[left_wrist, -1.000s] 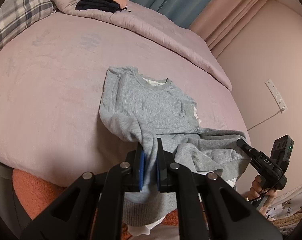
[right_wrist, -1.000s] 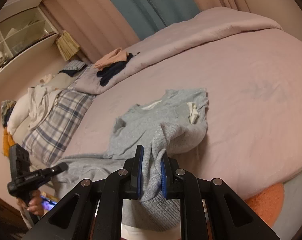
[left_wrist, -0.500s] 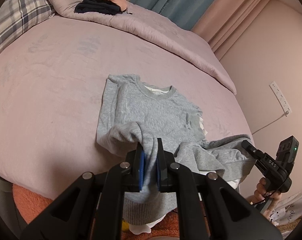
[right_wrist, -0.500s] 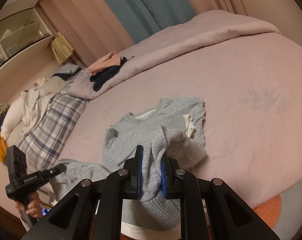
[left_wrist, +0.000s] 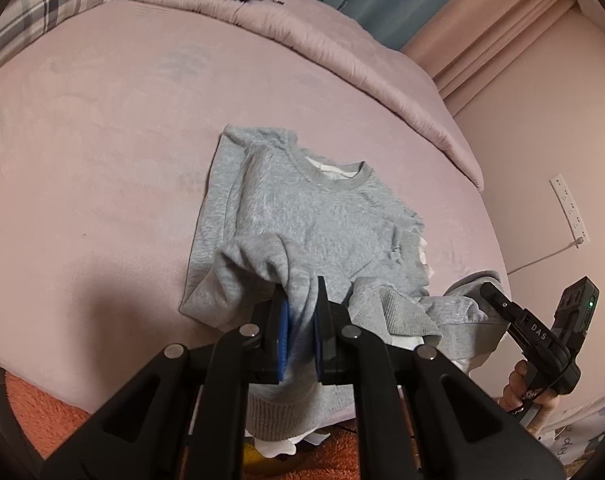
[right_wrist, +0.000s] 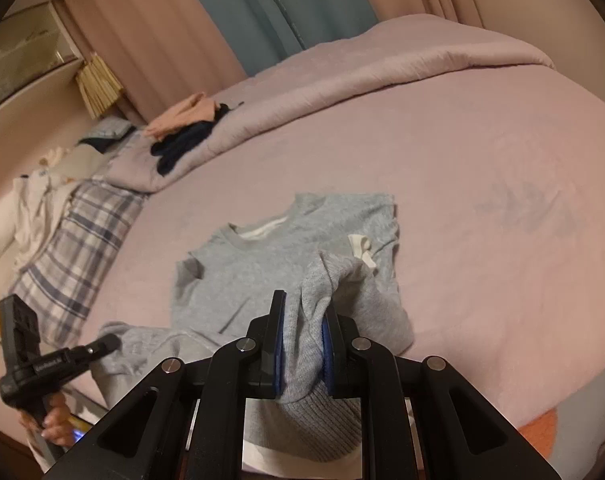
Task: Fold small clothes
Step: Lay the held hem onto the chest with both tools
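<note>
Lengthwise, sweatshirt (left_wrist: 314, 216) collar away from jaws

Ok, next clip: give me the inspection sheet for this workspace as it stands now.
Surface: pink bed, bare around the garment.
Job's things: grey sweatshirt, collar away from the cameras, hem lifted at the near edge.
Clutter: dark and peach clothes on the rolled duvet; plaid pillow.
Grippers: left tool and right tool each shut on the sweatshirt's hem.
Cables: white cord from a wall power strip.
Surroundings: curtains, shelving.
</note>
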Available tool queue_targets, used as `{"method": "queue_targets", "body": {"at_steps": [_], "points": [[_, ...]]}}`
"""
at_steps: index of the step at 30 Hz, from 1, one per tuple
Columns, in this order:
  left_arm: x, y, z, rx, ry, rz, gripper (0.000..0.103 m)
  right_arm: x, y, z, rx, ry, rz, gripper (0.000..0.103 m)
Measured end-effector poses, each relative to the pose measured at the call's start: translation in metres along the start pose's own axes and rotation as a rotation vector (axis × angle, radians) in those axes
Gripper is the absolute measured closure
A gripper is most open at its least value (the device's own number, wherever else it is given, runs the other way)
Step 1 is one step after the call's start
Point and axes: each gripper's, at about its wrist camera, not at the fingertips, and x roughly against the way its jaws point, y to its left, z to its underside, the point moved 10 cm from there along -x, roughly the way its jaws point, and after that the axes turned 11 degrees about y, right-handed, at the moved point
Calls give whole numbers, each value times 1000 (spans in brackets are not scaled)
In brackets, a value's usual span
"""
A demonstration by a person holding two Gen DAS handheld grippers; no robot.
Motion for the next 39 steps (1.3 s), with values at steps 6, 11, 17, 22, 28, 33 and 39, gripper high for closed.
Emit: {"method": "queue_targets", "body": {"at_steps": [6, 11, 17, 22, 28, 33, 39], "points": [[-11, 7, -2, 7, 15, -34, 93, -12, -4, 0, 7, 25, 51, 86], [-18, 18, -3, 26, 27, -60, 93, -17, -11, -3, 8, 24, 96, 86], [-30, 28, -3, 33, 47, -99, 92, -25, -22, -1, -10, 41, 117, 86], [-35, 34, -3, 41, 56, -116, 92, -34, -33, 5, -54, 78, 92, 86], [-44, 38, -3, 44, 72, -141, 92, -37, -40, 8, -63, 89, 107, 86], [-52, 43, -1, 52, 90, -153, 92, -42, -41, 8, -65, 99, 112, 86], [-62, 49, 0, 64, 114, -162, 90, -51, -42, 9, -68, 118, 122, 86]]}}
